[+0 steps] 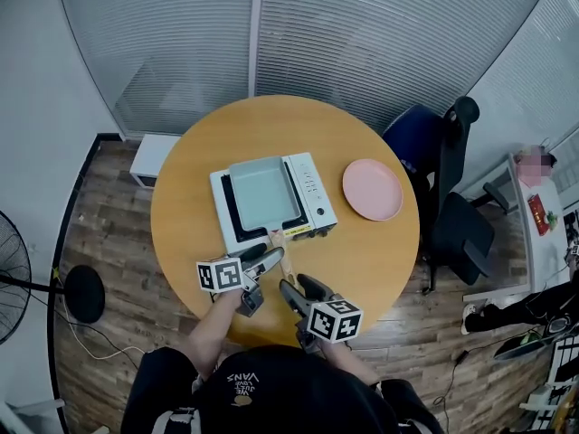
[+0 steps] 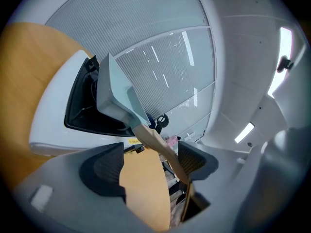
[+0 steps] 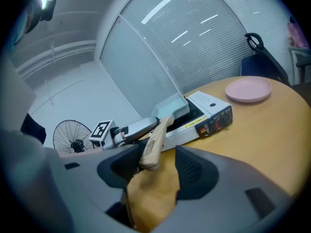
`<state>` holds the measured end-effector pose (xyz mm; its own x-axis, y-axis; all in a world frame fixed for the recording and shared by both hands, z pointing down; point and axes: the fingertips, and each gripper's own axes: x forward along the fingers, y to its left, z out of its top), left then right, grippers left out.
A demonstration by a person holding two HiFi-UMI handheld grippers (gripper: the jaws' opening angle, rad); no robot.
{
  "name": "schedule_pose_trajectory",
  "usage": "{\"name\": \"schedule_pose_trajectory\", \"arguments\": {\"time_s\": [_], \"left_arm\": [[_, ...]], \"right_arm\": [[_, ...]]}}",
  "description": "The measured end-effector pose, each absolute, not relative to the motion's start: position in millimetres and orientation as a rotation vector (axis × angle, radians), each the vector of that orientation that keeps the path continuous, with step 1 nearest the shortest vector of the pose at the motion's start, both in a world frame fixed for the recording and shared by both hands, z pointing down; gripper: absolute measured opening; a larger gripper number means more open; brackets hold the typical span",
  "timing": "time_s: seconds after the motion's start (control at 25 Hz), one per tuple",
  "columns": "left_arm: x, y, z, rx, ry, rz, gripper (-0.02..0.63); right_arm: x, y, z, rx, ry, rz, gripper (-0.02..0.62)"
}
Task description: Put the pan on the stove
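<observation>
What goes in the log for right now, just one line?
pan: on stove | left gripper: open, handle between jaws | right gripper: open, at handle end | pink plate: on table

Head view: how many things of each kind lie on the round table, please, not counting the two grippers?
Stove: 1
Pan: 1
Pink plate: 1
Total: 3
</observation>
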<state>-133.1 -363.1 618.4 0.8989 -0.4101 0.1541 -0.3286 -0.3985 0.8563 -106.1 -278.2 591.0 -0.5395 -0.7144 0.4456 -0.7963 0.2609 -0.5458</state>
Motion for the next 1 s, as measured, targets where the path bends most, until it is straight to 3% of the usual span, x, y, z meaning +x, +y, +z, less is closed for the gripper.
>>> {"name": "schedule_pose_trajectory", "arguments": {"time_s": [0.44, 0.8, 1.0], "left_arm": [[-171.3, -326.6, 605.9, 2.087, -0.729, -0.088, 0.333], [-177.8, -274.1, 571.8, 2.220, -0.886, -0.082, 0.331], [-161.7, -237.3, 550.9, 2.293, -0.950, -0.090, 0.299]], "right_arm": [[-100.8, -262.6, 570.0, 1.391, -2.517, 1.089, 0.201], [-54.2, -229.3, 556.0, 1.414, -2.535, 0.978, 0.199], [-30.7, -198.6, 551.6, 1.401, -2.549, 0.953, 0.178]]}}
